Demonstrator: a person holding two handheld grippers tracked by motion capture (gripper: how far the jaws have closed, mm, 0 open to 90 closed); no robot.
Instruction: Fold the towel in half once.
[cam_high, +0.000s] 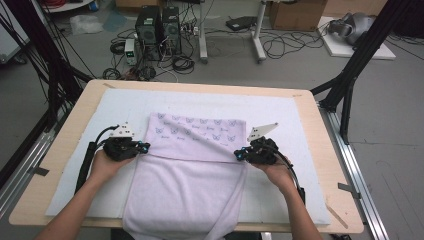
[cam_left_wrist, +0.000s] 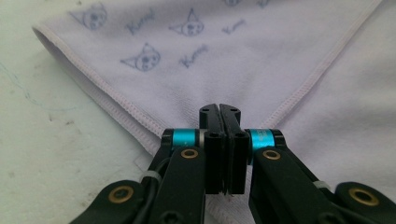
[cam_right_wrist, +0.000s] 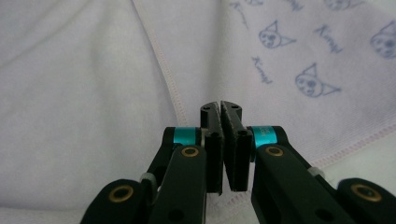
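A pale lilac towel (cam_high: 185, 192) lies on the table, its far part folded toward me as a flap printed with small blue cat faces (cam_high: 195, 132). My left gripper (cam_high: 145, 147) rests at the flap's left lower corner. In the left gripper view its jaws (cam_left_wrist: 219, 108) are pressed flush together over the hemmed corner (cam_left_wrist: 140, 116), and I see no cloth between them. My right gripper (cam_high: 239, 154) sits at the flap's right lower corner. In the right gripper view its jaws (cam_right_wrist: 220, 106) meet at the tips where the two hems (cam_right_wrist: 168, 74) run together, pinching the towel's corner.
The towel lies on a white mat (cam_high: 280, 110) covering a wooden table (cam_high: 327, 150). The towel's near end hangs over the front edge. Black frame legs (cam_high: 350, 75) stand at the far right and left. Computers and cables (cam_high: 160, 30) sit on the floor beyond.
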